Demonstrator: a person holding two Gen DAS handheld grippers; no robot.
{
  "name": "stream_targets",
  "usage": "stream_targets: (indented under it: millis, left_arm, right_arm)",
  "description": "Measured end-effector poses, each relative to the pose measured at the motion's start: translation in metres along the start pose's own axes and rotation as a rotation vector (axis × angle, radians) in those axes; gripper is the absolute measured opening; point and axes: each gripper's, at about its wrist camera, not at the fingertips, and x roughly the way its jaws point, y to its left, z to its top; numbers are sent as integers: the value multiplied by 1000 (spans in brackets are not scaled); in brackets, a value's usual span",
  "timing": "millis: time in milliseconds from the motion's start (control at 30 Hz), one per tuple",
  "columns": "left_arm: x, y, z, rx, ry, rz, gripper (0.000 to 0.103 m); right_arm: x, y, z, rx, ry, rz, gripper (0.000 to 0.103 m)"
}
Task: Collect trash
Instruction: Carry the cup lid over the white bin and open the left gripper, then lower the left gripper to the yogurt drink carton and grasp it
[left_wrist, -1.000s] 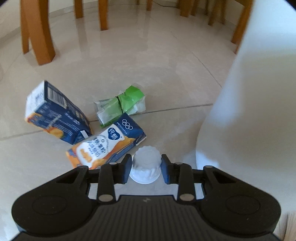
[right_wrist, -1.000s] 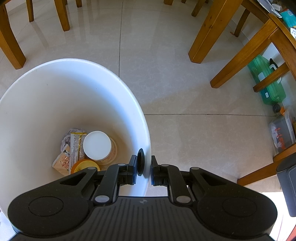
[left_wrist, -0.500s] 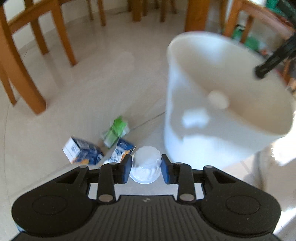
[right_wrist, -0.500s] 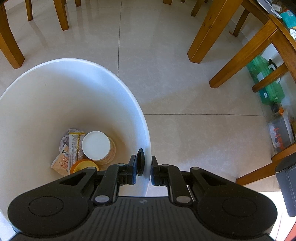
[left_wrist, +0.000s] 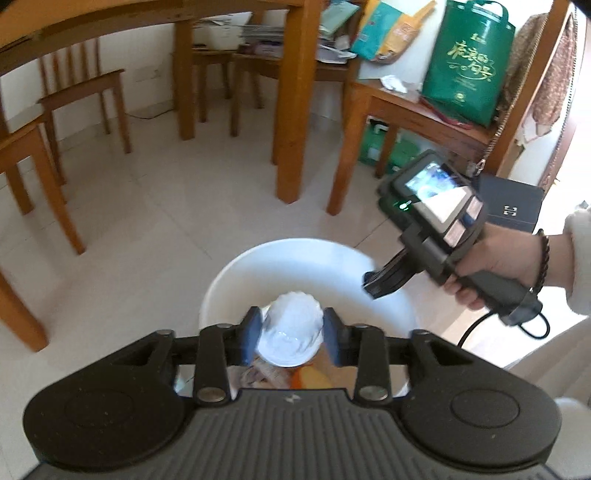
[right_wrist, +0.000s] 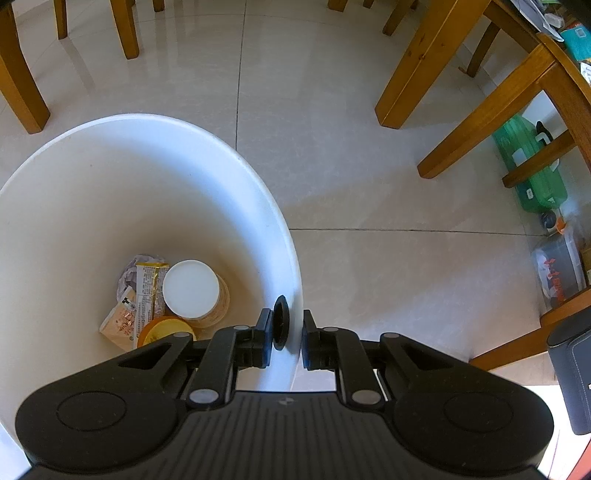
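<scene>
A white fluted plastic cup (left_wrist: 290, 334) sits between the fingers of my left gripper (left_wrist: 291, 334), right above the mouth of the white bin (left_wrist: 295, 245). The jaws are opening and the pads stand just off the cup's sides. My right gripper (right_wrist: 288, 332) is shut on the bin's rim (right_wrist: 291, 295), one finger inside and one outside. From the left wrist view, a hand holds the right gripper (left_wrist: 373, 284) at the bin's right edge. In the bin lie a white-lidded tub (right_wrist: 190, 288), wrappers (right_wrist: 147, 291) and an orange lid (right_wrist: 162, 328).
Wooden chair legs (left_wrist: 44, 177) and table legs (left_wrist: 290, 110) ring the tiled floor. A green bag (left_wrist: 465, 62) stands on a low wooden shelf. A green case (right_wrist: 532, 166) and a black box (right_wrist: 572, 373) sit at the right.
My left gripper rose from the floor with the cup, left the cartons behind, and came over the bin's mouth. Its jaws have parted a little. The right gripper kept still on the rim.
</scene>
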Motion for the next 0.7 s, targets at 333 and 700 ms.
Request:
stream_targets:
  millis: [333, 700]
  left_arm:
    - [8, 30, -13, -78, -11, 75, 82]
    - [41, 108, -83, -277, 50, 210, 87]
  right_arm:
    - [1, 1, -1, -7, -3, 5, 18]
    - [2, 3, -1, -6, -3, -1, 18]
